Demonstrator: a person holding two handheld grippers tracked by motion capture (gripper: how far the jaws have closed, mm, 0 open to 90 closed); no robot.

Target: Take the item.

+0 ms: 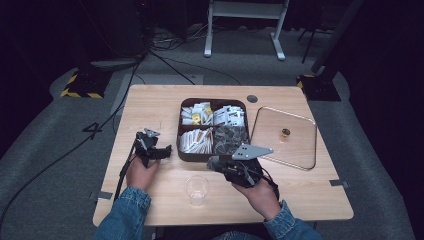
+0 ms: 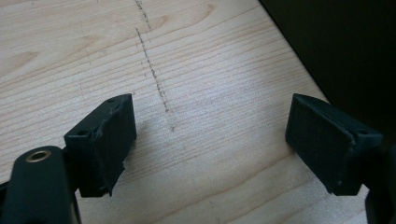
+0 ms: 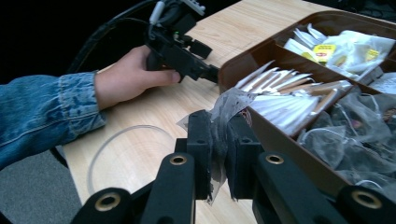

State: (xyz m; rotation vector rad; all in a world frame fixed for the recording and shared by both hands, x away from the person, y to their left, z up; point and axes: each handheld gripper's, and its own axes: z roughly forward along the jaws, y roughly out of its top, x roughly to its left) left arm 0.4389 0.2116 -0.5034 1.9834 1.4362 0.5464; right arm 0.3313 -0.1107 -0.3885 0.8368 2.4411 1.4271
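Beside brown box (image 1: 186, 152): right tongs (image 3: 219, 154) pinching clear sachet (image 3: 229, 105), contents hard to make out; left tongs (image 2: 210, 140) spread over bare table (image 2: 210, 70).

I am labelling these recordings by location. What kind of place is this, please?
Probably a lab or studio set up for recording, not a home: a lone wooden table on grey carpet, dark surroundings, loose cables and hazard-striped stand bases.

Both forearms wear blue denim sleeves (image 3: 46, 112) with stitched, buttoned-style cuffs. Left gripper (image 1: 159, 151): black body, matte black rectangular pads, brass-coloured screw heads in the jaw arms, black cable (image 1: 122, 172) trailing off it. Right gripper (image 3: 219, 154): same black build, brass screw heads, grey three-cornered plate (image 1: 251, 151) on top.
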